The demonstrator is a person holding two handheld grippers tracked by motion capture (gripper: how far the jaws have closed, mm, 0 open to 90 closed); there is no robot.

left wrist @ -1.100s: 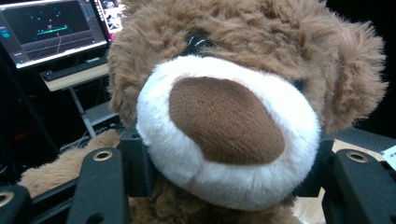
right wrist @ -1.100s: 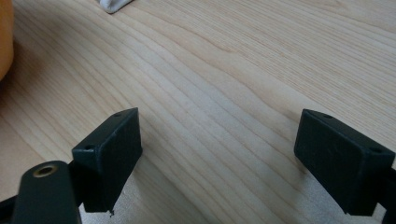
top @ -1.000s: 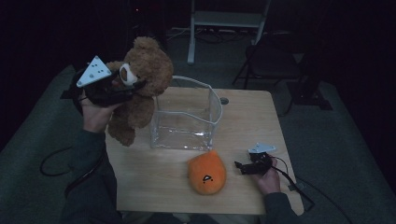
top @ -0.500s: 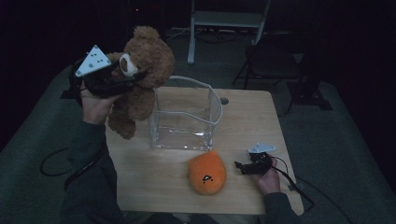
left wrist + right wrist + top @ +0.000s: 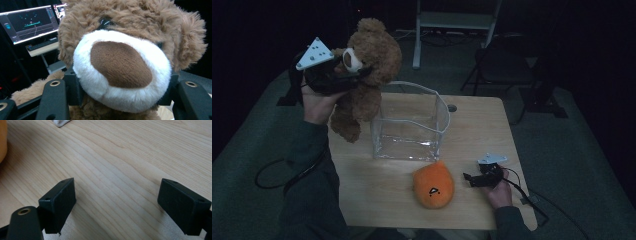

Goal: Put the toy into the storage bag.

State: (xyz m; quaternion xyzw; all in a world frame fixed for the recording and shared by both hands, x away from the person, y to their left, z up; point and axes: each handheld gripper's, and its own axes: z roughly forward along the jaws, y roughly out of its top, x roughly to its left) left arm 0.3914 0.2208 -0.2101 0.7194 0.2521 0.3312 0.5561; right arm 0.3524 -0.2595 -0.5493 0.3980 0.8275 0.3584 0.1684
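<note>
A brown teddy bear (image 5: pixel 364 75) hangs in the air at the left, above and left of a clear plastic bin (image 5: pixel 409 122). My left gripper (image 5: pixel 343 70) is shut on the bear's white muzzle (image 5: pixel 120 72), its black jaws pressing in from both sides. An orange plush toy (image 5: pixel 433 184) lies on the wooden table (image 5: pixel 482 130) in front of the bin. To the right of it my right gripper (image 5: pixel 468 179) rests low on the table, open, with bare wood (image 5: pixel 117 195) between its jaws.
A metal stand (image 5: pixel 452 22) and a dark folding chair (image 5: pixel 507 60) stand behind the table. A cable (image 5: pixel 277 175) trails over the grey floor at the left. Monitors (image 5: pixel 30 22) glow behind the bear in the left gripper view.
The left gripper has lifted the bear a little higher and slightly away from the table. The right gripper and the orange plush have stayed put.
</note>
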